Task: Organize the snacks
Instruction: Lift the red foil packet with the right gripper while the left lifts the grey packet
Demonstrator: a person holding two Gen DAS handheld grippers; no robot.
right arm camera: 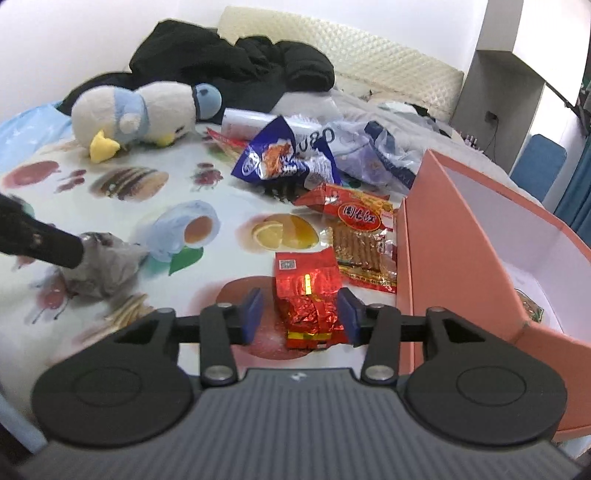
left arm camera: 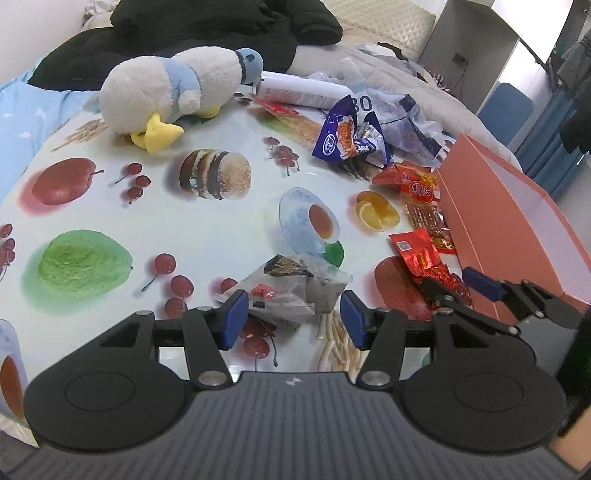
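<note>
My left gripper (left arm camera: 291, 319) is open, its blue pads either side of a grey clear-wrapped snack packet (left arm camera: 291, 288) that lies on the fruit-print table. My right gripper (right arm camera: 301, 317) is open around a red foil packet (right arm camera: 306, 295) on the table, just left of the open pink box (right arm camera: 461, 236). The right gripper (left arm camera: 458, 286) also shows in the left wrist view, over the red foil packet (left arm camera: 417, 251). A red pack of stick snacks (right arm camera: 360, 240) and a blue crumpled snack bag (right arm camera: 280, 155) lie further back. One packet (right arm camera: 530, 306) lies inside the box.
A plush duck (left arm camera: 170, 92) sits at the table's back left. A white cylinder can (left arm camera: 303, 90) and crumpled plastic bags (left arm camera: 402, 114) lie at the back. Black clothing (left arm camera: 192, 33) is piled on the bed behind. The pink box (left arm camera: 506, 221) stands along the right edge.
</note>
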